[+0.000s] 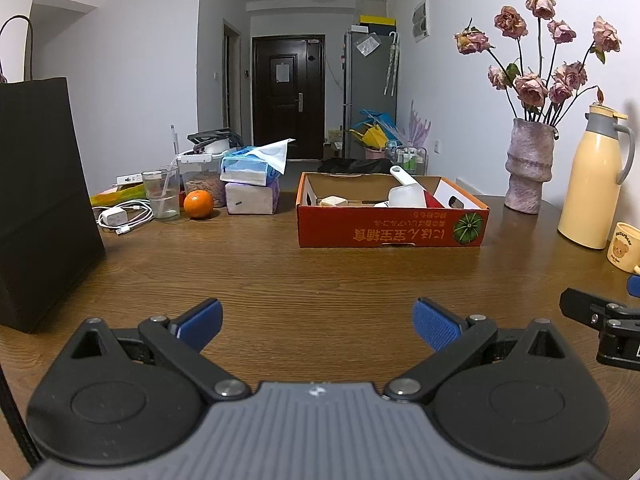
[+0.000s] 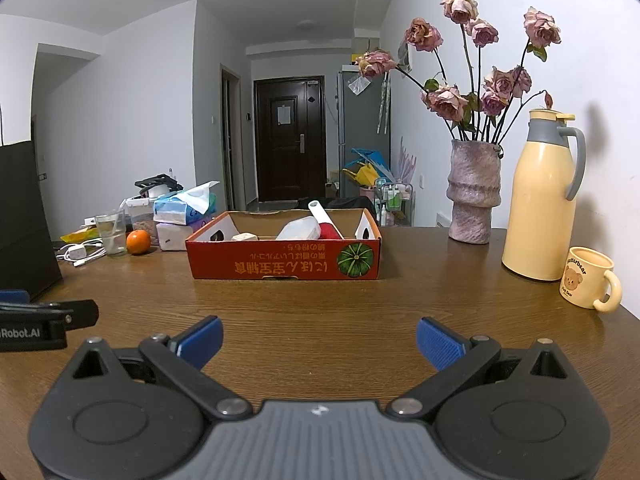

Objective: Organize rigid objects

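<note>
1. We see the red box (image 2: 285, 266) mid-table (image 2: 320, 304) — its walls hide most of the contents.
2. The white scoop (image 2: 304, 227) lies inside, handle angled up toward the far wall.
3. Our left gripper (image 1: 317, 325) and right gripper (image 2: 319, 343) are both spread wide — empty.

Both views lit evenly by cool indoor light from above, w/ a ceiling lamp (image 2: 307, 24) visible down the hall; walls read bright, hallway door (image 1: 287, 98) dark and low in detail. Soft sheen on the wood worktop (image 2: 320, 300), no hard glare; thermos jug (image 2: 540, 200) throws a soft shadow on the wall to its right, and the red cardboard box (image 1: 390, 226) a thin one at its base. Strong fisheye bend at the edges w/ black vignette corners; focus is sharp mid-frame, slightly soft at the rim.
</note>
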{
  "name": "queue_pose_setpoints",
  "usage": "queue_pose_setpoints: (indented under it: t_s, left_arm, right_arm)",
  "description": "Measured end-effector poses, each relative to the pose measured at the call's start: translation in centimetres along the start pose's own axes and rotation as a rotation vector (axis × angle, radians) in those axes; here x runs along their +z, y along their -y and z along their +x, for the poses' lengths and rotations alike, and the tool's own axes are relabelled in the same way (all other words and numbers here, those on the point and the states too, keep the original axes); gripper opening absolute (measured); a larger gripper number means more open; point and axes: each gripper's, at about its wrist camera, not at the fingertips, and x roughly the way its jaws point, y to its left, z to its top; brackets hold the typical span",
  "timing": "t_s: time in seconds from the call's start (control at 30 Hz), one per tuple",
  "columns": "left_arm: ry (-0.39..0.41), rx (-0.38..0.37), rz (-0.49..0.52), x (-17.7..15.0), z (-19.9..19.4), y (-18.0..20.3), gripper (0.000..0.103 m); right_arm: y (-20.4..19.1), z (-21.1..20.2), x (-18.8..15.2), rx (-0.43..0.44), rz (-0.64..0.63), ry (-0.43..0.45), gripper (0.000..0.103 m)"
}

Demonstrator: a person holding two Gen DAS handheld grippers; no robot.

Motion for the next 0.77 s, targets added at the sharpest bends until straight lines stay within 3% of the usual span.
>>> queue_pose_setpoints:
  t_s: [0.77]
  left_arm:
    - [-0.017, -0.018, -0.007, -0.17, 0.78, 0.2, 0.103]
  right_arm:
    - [0.04, 0.09, 0.02, 0.001, 0.001, -0.003, 0.103]
